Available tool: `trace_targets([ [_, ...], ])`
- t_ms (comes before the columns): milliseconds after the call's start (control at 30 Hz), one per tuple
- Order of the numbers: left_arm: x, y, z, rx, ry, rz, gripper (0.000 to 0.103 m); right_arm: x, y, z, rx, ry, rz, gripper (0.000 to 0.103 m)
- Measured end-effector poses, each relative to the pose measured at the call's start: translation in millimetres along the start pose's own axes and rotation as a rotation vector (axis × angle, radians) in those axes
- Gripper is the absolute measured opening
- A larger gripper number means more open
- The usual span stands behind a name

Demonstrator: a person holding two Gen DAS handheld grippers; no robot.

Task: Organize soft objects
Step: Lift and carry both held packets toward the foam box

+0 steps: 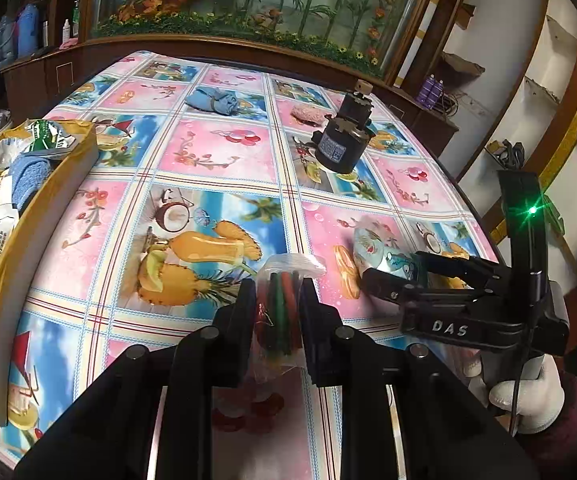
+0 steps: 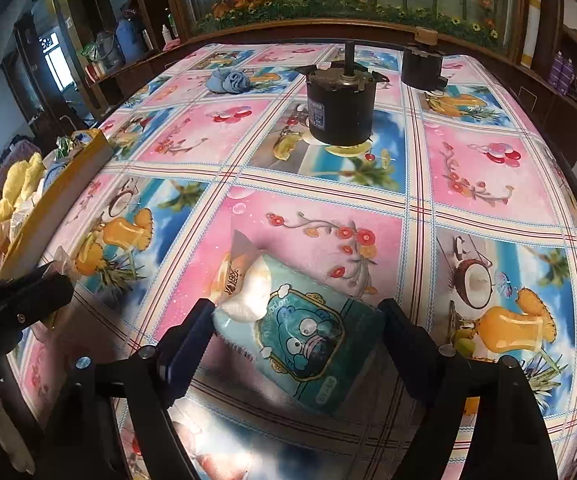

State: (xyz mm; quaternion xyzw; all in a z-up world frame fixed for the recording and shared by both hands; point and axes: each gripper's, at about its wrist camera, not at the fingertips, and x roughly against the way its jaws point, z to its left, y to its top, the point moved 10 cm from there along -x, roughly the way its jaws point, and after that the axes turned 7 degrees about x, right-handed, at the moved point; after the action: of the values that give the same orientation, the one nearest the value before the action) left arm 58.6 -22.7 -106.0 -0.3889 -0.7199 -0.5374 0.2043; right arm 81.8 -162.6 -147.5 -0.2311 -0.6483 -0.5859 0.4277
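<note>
Soft packets on the fruit-print vinyl tablecloth (image 2: 320, 208).

We see the teal plastic tissue packet (image 2: 320, 344), printed with a blue cartoon face, lying flat between the wide-open right gripper (image 2: 294, 340), jaws not touching it. The left gripper (image 1: 278, 308) is closed on a clear plastic bag of red and green sticks (image 1: 282, 300). "DAS" reads on the right gripper's body. A gold-edged box (image 1: 44, 204) holds towels at left.
</note>
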Motion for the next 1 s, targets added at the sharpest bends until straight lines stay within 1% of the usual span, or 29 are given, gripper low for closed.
trace_targets([
  [33, 2, 1, 1, 0.003, -0.001, -0.005, 0.019, 5, 2, -1, -0.015, 0.010, -0.010, 0.074],
  [100, 9, 2, 3, 0.011, -0.006, -0.015, 0.019, 12, 4, -3, -0.040, 0.036, -0.018, 0.068],
  [200, 17, 4, 7, 0.022, -0.011, -0.032, 0.019, 18, 3, -3, -0.059, 0.052, -0.024, 0.065],
  [300, 25, 6, 11, 0.033, -0.012, -0.047, 0.019, 29, 5, 1, -0.071, 0.076, -0.052, 0.063],
  [467, 34, 9, 18, 0.051, -0.013, -0.066, 0.019, 52, 15, 10, -0.068, 0.098, -0.103, 0.063],
  [600, 39, 10, 19, 0.058, -0.015, -0.074, 0.019, 66, 23, 20, -0.045, 0.106, -0.125, 0.063],
  [767, 52, 12, 21, 0.056, -0.014, -0.099, 0.019, 75, 28, 30, -0.032, 0.111, -0.141, 0.063],
  [1000, 77, 21, 30, 0.084, -0.025, -0.152, 0.019, 87, 35, 46, -0.010, 0.126, -0.161, 0.063],
])
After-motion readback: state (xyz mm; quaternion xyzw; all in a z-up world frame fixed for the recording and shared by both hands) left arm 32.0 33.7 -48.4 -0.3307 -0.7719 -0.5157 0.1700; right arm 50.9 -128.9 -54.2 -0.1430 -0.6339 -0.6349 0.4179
